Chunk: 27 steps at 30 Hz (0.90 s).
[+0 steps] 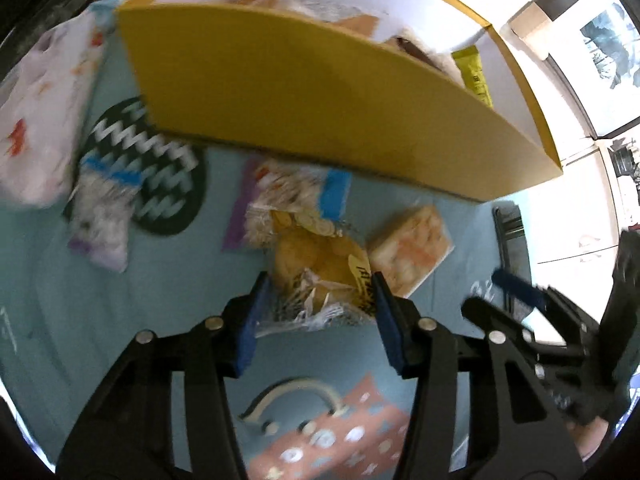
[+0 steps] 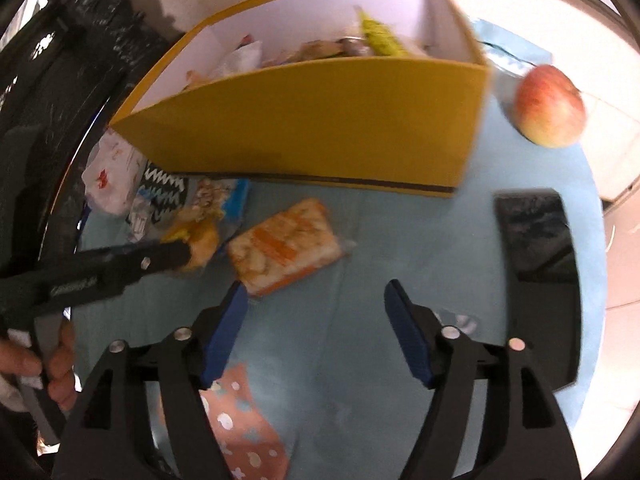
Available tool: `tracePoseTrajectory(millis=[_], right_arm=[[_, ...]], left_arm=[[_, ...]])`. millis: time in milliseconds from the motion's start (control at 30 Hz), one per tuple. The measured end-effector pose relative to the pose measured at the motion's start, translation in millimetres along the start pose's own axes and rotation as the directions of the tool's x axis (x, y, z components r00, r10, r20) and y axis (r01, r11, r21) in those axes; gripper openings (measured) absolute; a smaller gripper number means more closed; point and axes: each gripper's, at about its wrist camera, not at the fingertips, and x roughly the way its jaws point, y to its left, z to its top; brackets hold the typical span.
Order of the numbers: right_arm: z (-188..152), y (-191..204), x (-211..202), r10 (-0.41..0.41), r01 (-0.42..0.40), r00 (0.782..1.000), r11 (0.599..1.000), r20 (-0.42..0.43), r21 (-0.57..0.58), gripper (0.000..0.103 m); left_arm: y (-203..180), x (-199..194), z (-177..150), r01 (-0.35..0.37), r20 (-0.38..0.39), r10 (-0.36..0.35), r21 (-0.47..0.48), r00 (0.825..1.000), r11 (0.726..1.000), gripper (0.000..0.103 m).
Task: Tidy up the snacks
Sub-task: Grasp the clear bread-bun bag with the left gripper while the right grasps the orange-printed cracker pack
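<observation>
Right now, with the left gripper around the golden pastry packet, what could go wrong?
1. The left gripper straddles the clear-wrapped golden pastry packet at its crinkled near end; the film may slip.
2. The orange-printed cracker packet lies touching it and may get dragged.
3. The right gripper hangs close by; the tools could collide.

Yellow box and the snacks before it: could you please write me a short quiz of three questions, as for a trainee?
1. True or false: the apple lies inside the yellow box.
2. What sits between the jaws of the left gripper? A) the yellow snack packet; B) the spotted pink pouch; C) the apple.
3. Short answer: which packet lies on the blue cloth just ahead of the open right gripper?

Key: 1) False, it lies on the cloth beside the box. 2) A. 3) The orange-and-white packet.
</observation>
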Motion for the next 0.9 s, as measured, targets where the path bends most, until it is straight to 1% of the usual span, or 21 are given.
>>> tracePoseTrajectory(millis=[33, 100, 133, 167, 233, 267, 300, 333, 400, 433, 467, 533, 633, 767, 800, 900], right_arm=[[2, 4, 4, 0.002, -0.002, 1.0, 1.0, -0.006, -0.011, 0.074], [4, 17, 16, -0.017, 0.016, 1.0, 0.998, -0.024, -0.059, 0.082], [6, 24, 23, -0.05, 0.048, 0.999, 0.994, -0.022, -0.096, 0.089], [6, 28, 28, -0.077, 0.074, 0.997, 0.989, -0.016, -0.13, 0.093], [8, 40, 40, -0.155, 0.152, 0.988, 0.959, 0.005, -0.24, 0.094], [9, 44, 47, -0.183, 0.178, 0.983, 0.941, 0.01, -0.287, 0.098], [11, 47, 55, -0.184, 0.173, 0.983, 0.931, -0.004, -0.321, 0.1], [13, 47, 58, -0.173, 0.162, 0.985, 0.932, -0.005, -0.325, 0.102], [20, 45, 64, -0.143, 0.134, 0.99, 0.937, -0.006, -0.322, 0.102], [23, 44, 66, -0.129, 0.116, 0.992, 0.942, -0.018, -0.315, 0.099], [27, 42, 69, -0.09, 0.071, 0.995, 0.951, -0.051, -0.3, 0.086], [29, 40, 70, -0.087, 0.062, 0.994, 0.956, -0.074, -0.286, 0.083], [24, 42, 63, -0.079, 0.049, 0.993, 0.954, -0.089, -0.294, 0.079], [3, 37, 44, -0.048, 0.024, 0.995, 0.966, -0.088, -0.257, 0.078], [-1, 34, 42, -0.041, 0.015, 0.994, 0.97, -0.1, -0.243, 0.078], [-18, 33, 31, -0.06, 0.035, 0.994, 0.969, -0.094, -0.243, 0.078]], left_arm=[[4, -4, -4, -0.002, 0.002, 0.002, -0.002, 1.0, 1.0, 0.049], [11, -8, -10, 0.006, 0.003, -0.006, -0.014, 1.0, 1.0, 0.049], [14, -9, -12, 0.004, 0.003, -0.004, -0.02, 1.0, 1.0, 0.049], [17, -10, -13, 0.003, 0.002, -0.003, -0.023, 1.0, 1.0, 0.049], [21, -10, -16, 0.003, -0.004, -0.003, -0.031, 1.0, 1.0, 0.049], [23, -11, -16, 0.005, -0.004, -0.005, -0.031, 1.0, 0.999, 0.049], [23, -11, -17, 0.007, -0.004, -0.007, -0.028, 1.0, 1.0, 0.049], [22, -11, -17, 0.008, -0.006, -0.008, -0.027, 1.0, 1.0, 0.049], [21, -8, -16, 0.011, -0.009, -0.011, -0.029, 1.0, 1.0, 0.049], [22, -7, -16, 0.013, -0.011, -0.013, -0.03, 1.0, 0.999, 0.049], [23, -6, -17, 0.014, -0.014, -0.014, -0.032, 1.0, 0.999, 0.049], [25, -6, -19, 0.014, -0.021, -0.015, -0.032, 1.0, 0.999, 0.049], [24, -3, -21, 0.012, -0.029, -0.013, -0.032, 0.999, 0.999, 0.049], [21, -8, -24, 0.011, -0.024, -0.012, -0.022, 1.0, 1.0, 0.049], [21, -9, -26, 0.01, -0.024, -0.011, -0.017, 1.0, 1.0, 0.049], [21, -12, -29, 0.013, -0.027, -0.013, -0.017, 1.0, 1.0, 0.049]])
